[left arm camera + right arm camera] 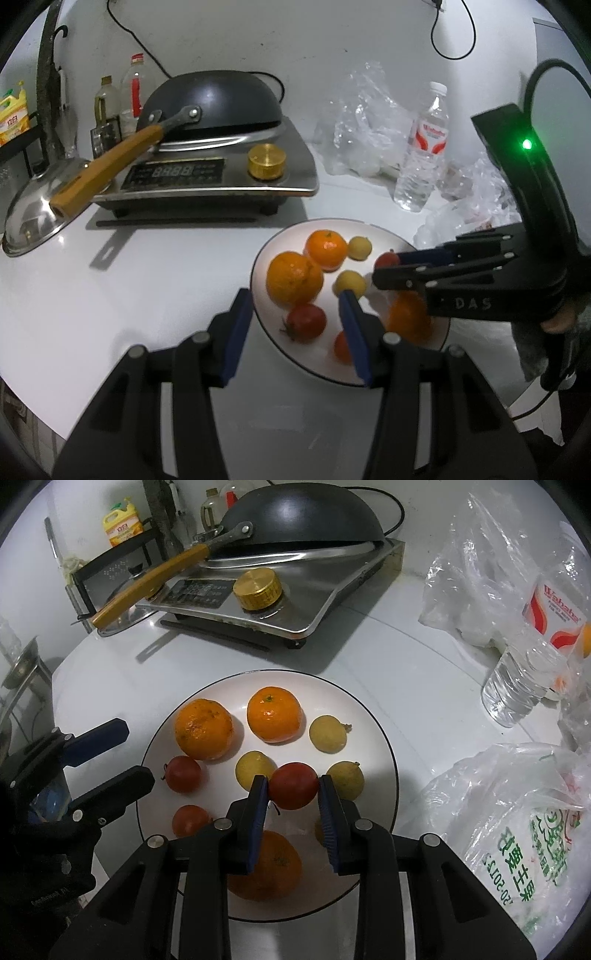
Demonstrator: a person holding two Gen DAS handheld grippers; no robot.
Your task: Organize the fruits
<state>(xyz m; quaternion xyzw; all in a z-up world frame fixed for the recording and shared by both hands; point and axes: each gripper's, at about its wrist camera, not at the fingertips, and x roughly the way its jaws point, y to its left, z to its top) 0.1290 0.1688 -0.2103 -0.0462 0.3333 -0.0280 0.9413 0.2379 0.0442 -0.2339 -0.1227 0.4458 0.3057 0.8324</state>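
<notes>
A white plate (pixel 384 738) with a thin dark rim sits on the white countertop (pixel 147 280) and holds all the fruit. In the right wrist view it carries two oranges side by side at the back, the left orange (pixel 204 728) and the right orange (pixel 274 714), with a third orange (pixel 271 867) at the near edge, partly hidden under the gripper. Four small yellow fruits show: one (pixel 328 733) to the right of the oranges, one (pixel 255 768) near the middle, one (pixel 347 779) at the right, and a sliver of another behind the right finger. Two small tomatoes (pixel 183 773) lie on the left part of the plate, one nearer than the other.

The right gripper (pixel 292 786) is closed on a third red tomato (pixel 292 785), its blue pads pressing both sides of it above the plate's near half. The left gripper (pixel 295 314) stands partly open and holds nothing; one finger is just outside the plate's left rim and the other over the plate.

Behind the plate stands an induction cooker (pixel 295 602) with a gold knob (pixel 257 588), and a black wok (pixel 303 513) lies upside down on it. A water bottle (pixel 524 679) and clear plastic bags (pixel 517 812) lie to the right.
</notes>
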